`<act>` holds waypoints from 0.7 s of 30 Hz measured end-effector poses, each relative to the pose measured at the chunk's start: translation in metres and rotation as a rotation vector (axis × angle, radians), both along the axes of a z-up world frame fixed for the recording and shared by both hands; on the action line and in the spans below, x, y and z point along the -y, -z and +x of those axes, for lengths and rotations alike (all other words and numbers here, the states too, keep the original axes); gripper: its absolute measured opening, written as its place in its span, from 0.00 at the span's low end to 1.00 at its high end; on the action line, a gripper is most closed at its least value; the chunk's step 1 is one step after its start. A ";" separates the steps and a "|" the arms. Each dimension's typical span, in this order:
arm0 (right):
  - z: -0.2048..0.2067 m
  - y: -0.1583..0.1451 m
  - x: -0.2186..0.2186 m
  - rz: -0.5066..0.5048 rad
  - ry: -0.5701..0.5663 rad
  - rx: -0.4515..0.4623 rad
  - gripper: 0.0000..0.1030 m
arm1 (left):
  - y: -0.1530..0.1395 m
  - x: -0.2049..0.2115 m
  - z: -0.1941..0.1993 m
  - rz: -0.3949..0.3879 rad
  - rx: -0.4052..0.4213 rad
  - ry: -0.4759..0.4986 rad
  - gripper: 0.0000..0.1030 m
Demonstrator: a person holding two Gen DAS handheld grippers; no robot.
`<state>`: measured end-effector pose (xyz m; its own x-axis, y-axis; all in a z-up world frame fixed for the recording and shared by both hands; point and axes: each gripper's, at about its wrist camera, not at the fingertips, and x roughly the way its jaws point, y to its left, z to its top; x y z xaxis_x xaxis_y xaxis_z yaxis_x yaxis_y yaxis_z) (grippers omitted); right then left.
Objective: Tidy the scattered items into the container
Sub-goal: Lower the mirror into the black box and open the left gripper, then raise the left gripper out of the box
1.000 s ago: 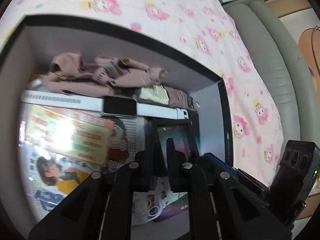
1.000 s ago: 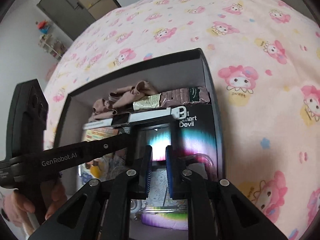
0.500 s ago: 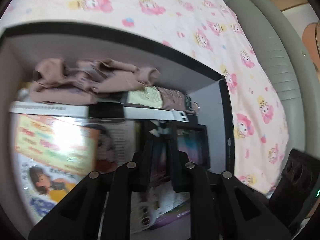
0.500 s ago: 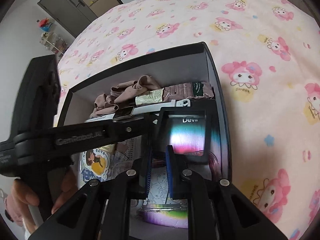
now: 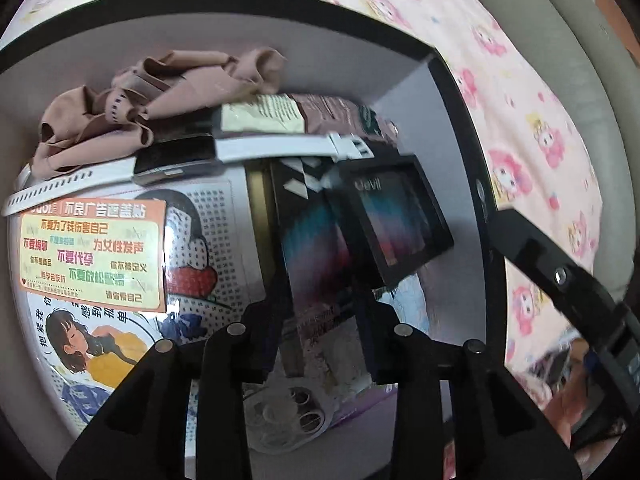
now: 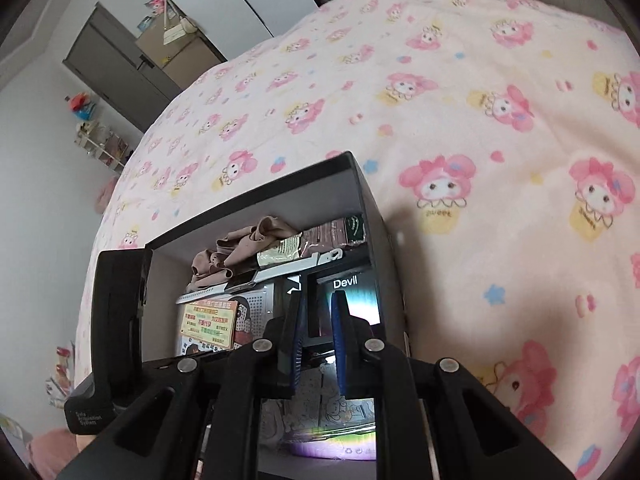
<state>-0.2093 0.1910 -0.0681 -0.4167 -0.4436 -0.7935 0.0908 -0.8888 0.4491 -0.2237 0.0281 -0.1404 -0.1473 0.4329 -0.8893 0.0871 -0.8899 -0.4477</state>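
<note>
Placing the black box (image 5: 400, 224) into the container (image 5: 460, 92)
Left tool (image 5: 320, 332), jaws just opening, stands released; right tool (image 6: 318, 344) clenched, seemingly empty; withdraw straight upward, avoiding the watch (image 5: 176, 158)

The right gripper (image 6: 318, 334), its jaws closed with nothing between them, hung over the black box (image 6: 370, 200) on the pink cartoon bedsheet (image 6: 500, 128). Inside lay a brown cloth (image 6: 236, 246), a white watch (image 6: 272, 274) and a "Devil" package (image 6: 356, 294).

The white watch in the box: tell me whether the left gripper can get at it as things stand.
Probably yes. The white watch lies on top of the box's contents, nothing over it, just ahead of the left gripper, whose jaws have just been opening.
</note>
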 end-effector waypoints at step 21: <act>0.000 0.013 0.017 0.147 -0.037 0.019 0.11 | -0.028 0.021 0.026 0.007 -0.197 -0.189 0.32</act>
<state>-0.2093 0.1744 -0.0813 -0.3861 -0.3371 -0.8586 0.1172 -0.9412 0.3168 -0.1978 0.0076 -0.1128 -0.3961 0.3869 -0.8327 0.1619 -0.8633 -0.4781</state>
